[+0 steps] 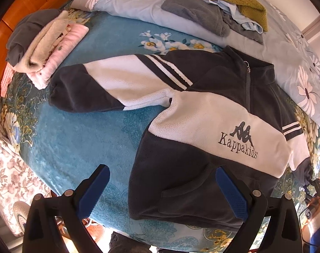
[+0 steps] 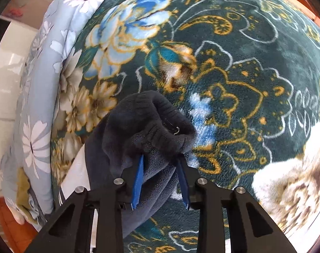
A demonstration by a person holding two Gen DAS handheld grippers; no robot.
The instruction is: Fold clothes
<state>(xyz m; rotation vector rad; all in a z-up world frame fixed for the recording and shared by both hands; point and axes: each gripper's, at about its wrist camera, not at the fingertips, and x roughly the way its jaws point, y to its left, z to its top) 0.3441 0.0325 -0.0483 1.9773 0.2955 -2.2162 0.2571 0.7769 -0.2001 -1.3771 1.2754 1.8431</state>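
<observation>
Left wrist view is showing the whole dark grey and white fleece zip-neck jacket [image 1: 202, 113] lying flat on the teal floral plush blanket [image 1: 79, 139], one sleeve spread out, a folded clothes stack [image 1: 43, 46] beyond; right wrist view is showing only its dark cuff [image 2: 151, 126]; left gripper [image 1: 162, 189] is hovering wide open, empty, over the hem; right gripper [image 2: 160, 179] is pinching the bunched cuff, jaws narrowed.

Dark grey and white fleece jacket [image 1: 202, 113] lies flat, front up, on the bed, zip closed, collar at the far side. One sleeve [image 1: 109, 86] extends straight left. "Kappakids" logo is on the white chest band. The right cuff [image 2: 151, 122] is bunched and raised.
</observation>
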